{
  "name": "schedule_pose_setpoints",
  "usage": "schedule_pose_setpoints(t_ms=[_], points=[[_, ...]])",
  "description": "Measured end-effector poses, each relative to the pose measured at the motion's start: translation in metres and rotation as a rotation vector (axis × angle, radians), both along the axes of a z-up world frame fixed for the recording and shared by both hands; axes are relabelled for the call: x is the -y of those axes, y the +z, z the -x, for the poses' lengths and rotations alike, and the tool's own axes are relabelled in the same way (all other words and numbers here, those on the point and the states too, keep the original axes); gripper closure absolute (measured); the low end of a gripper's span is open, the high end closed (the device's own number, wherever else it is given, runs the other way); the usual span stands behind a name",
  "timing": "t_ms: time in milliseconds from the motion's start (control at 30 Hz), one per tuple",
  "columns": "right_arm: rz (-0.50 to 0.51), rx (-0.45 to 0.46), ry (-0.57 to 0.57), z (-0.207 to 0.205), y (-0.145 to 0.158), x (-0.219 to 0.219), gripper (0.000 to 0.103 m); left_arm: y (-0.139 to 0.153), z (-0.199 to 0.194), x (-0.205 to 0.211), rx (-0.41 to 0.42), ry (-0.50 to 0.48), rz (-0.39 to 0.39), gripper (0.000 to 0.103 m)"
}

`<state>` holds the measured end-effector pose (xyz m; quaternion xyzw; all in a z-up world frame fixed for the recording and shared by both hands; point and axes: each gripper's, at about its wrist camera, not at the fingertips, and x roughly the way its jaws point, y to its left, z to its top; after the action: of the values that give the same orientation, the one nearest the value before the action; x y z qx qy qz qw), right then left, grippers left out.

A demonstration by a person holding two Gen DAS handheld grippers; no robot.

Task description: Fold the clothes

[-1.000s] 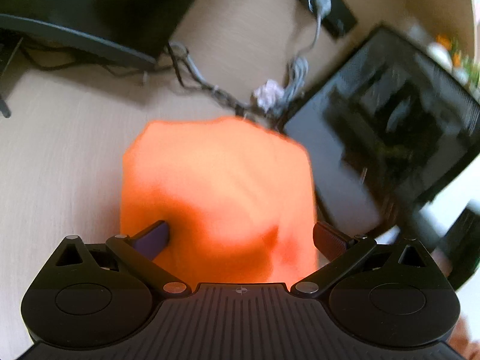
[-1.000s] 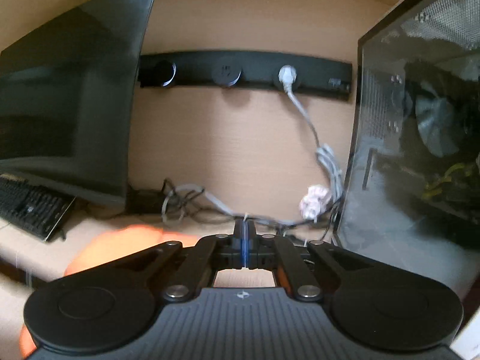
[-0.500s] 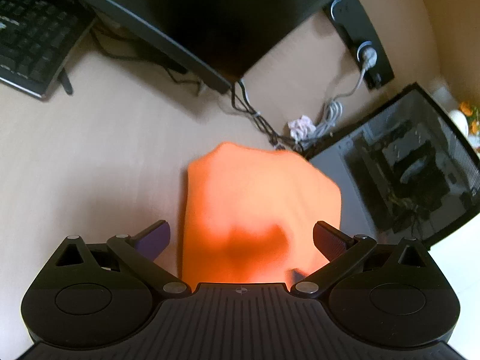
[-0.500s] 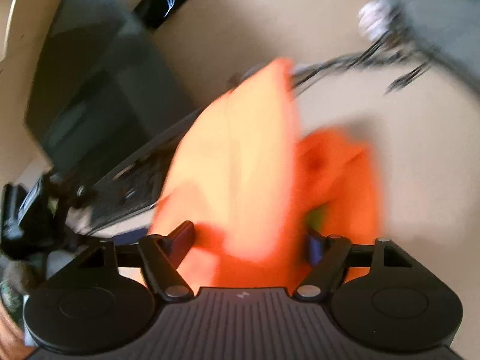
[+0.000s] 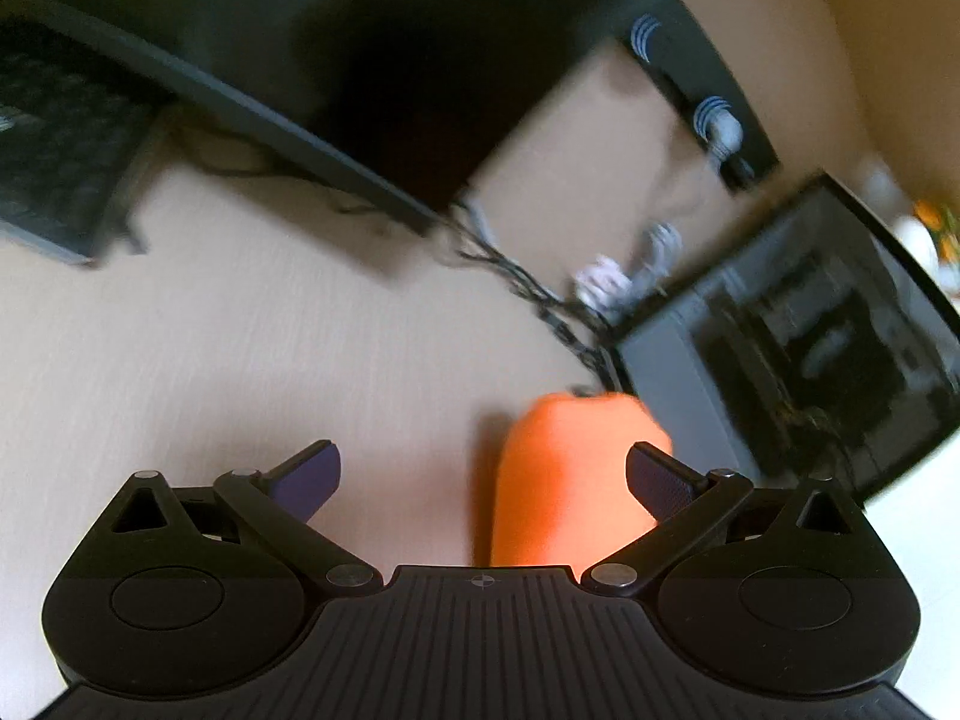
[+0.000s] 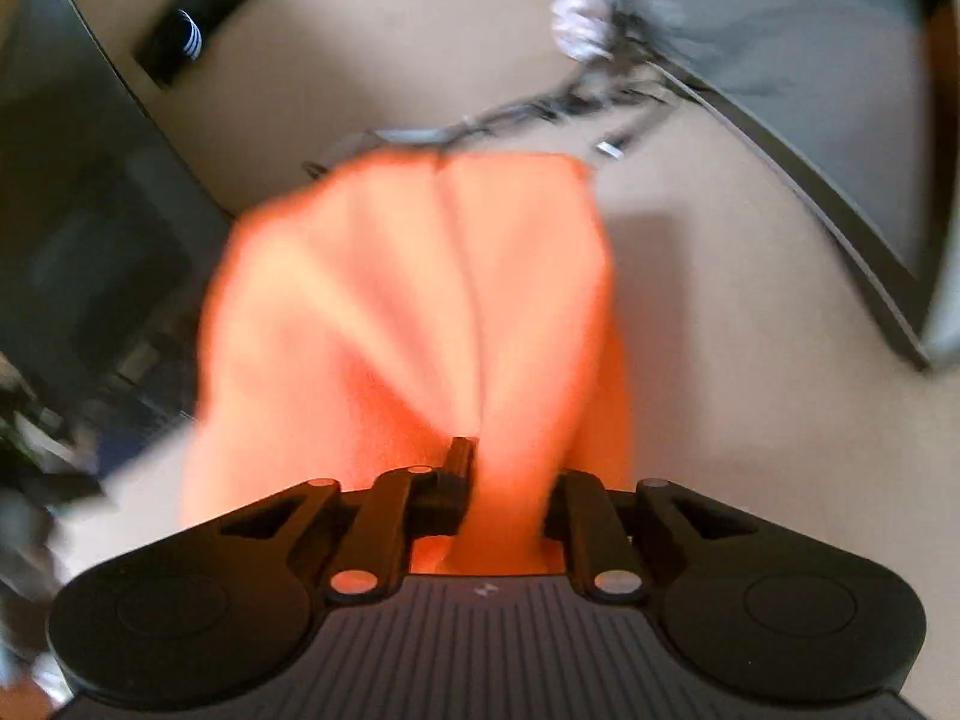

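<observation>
Here the right hand-held gripper (image 6: 480, 468) is clamped on a bunch of the orange garment (image 6: 420, 300), whose folds fan out ahead of it above the pale worktop (image 6: 750, 360). In the left wrist view, the left hand-held gripper (image 5: 483, 474) stands wide and holds nothing; the orange garment (image 5: 564, 480) shows just inside its right finger, close to the glass-sided computer case (image 5: 810, 348). A monitor (image 5: 360, 60), keyboard (image 5: 54, 144) and tangled cables (image 5: 540, 294) lie beyond, all blurred.

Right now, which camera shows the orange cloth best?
The right wrist view: the orange cloth fills the middle, pinched in the right claw. The left wrist view shows only a narrow blurred part, beside the open left claw.
</observation>
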<state>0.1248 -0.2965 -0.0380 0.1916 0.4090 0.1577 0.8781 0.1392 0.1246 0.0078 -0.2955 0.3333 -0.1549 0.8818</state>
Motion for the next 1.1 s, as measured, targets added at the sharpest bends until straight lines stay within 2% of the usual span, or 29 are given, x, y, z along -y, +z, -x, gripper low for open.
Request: schedule_pose_setpoints(t_ms=[133,267,300,367,433,500,567,633,733,767,867,967,1033,1100], points=[[0.093,0.074,0.017,0.008,0.005,-0.003,0.086,0.001,-0.029,0.046,-0.003,-0.090,-0.122,0.000],[0.245,0.214,0.065,0.013,0.021,-0.017,0.079,0.002,-0.058,0.092,-0.006,-0.180,-0.244,0.000],[0.282,0.246,0.062,0.014,0.028,-0.018,0.073,-0.004,-0.065,0.103,-0.025,-0.169,-0.316,0.000],[0.328,0.306,0.040,0.016,0.043,-0.015,0.062,-0.015,-0.075,0.112,-0.059,-0.147,-0.408,0.000],[0.312,0.379,0.011,0.014,0.062,-0.011,0.042,-0.018,-0.080,0.110,-0.084,-0.160,-0.370,0.000],[0.321,0.437,-0.003,0.004,0.078,-0.017,0.040,-0.019,-0.081,0.108,-0.089,-0.179,-0.369,0.000],[0.314,0.454,-0.004,-0.020,0.084,-0.034,0.038,-0.018,-0.082,0.108,-0.075,-0.200,-0.389,0.000],[0.276,0.388,0.030,-0.056,0.078,-0.053,0.031,-0.019,-0.082,0.106,-0.078,-0.203,-0.381,0.000],[0.347,0.182,0.066,-0.101,0.042,-0.078,0.030,-0.021,-0.083,0.104,-0.088,-0.204,-0.364,0.000],[0.377,0.145,0.072,-0.110,0.031,-0.084,0.028,-0.020,-0.082,0.104,-0.094,-0.205,-0.370,0.000],[0.431,0.202,0.052,-0.090,0.036,-0.088,0.026,-0.020,-0.081,0.104,-0.091,-0.210,-0.366,0.000],[0.467,0.301,0.031,-0.045,0.051,-0.080,0.025,-0.020,-0.081,0.103,-0.092,-0.214,-0.360,0.000],[0.422,0.340,0.034,-0.015,0.054,-0.070,0.015,-0.020,-0.082,0.103,-0.092,-0.211,-0.357,0.000],[0.339,0.326,0.088,0.010,0.050,-0.063,0.013,-0.021,-0.082,0.103,-0.092,-0.208,-0.353,0.000]])
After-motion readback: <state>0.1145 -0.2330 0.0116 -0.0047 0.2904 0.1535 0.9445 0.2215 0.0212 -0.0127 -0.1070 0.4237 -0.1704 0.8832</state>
